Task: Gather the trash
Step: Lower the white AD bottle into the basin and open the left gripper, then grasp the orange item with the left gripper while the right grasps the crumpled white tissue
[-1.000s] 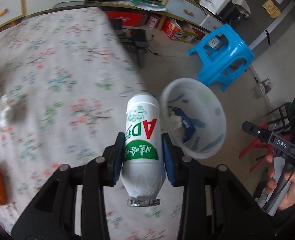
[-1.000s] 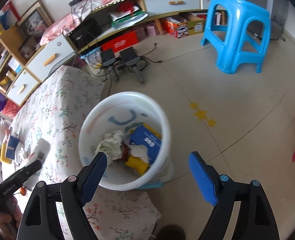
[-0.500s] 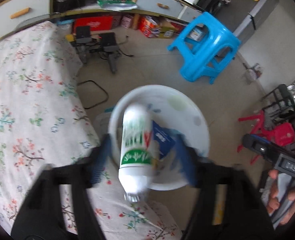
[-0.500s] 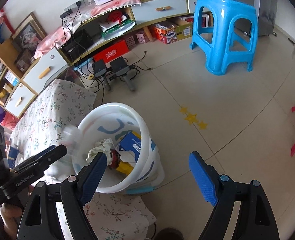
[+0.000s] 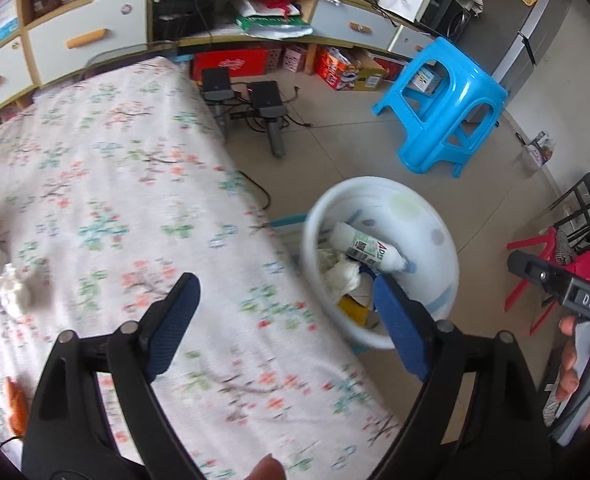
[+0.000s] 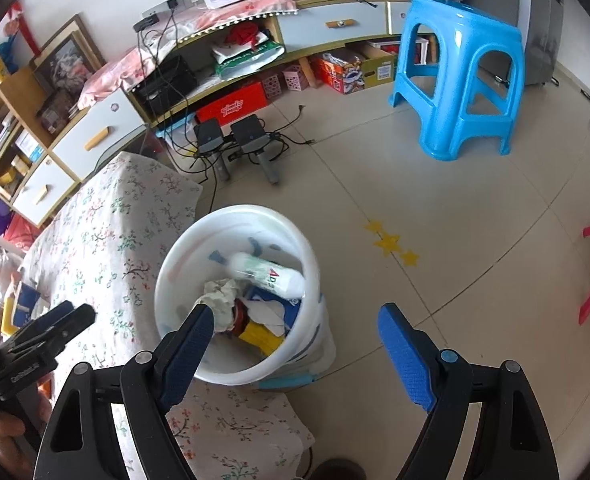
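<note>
A white bottle with a green and red label lies inside the white bin on the floor beside the table, on top of crumpled paper and a blue carton. My left gripper hovers over the table's edge next to the bin; its jaws are opening and nothing is between them. My right gripper hangs open and empty above the bin's near rim. A white crumpled wad and an orange scrap lie on the table at the left.
The table wears a floral cloth. A blue plastic stool stands on the tiled floor beyond the bin. Two black devices with cables sit near the low cabinet. Red chair legs are at the right.
My left gripper swung the bottle from over the table to over the bin, opened and dropped it in. It has since drawn back over the table. The right gripper stayed put.
</note>
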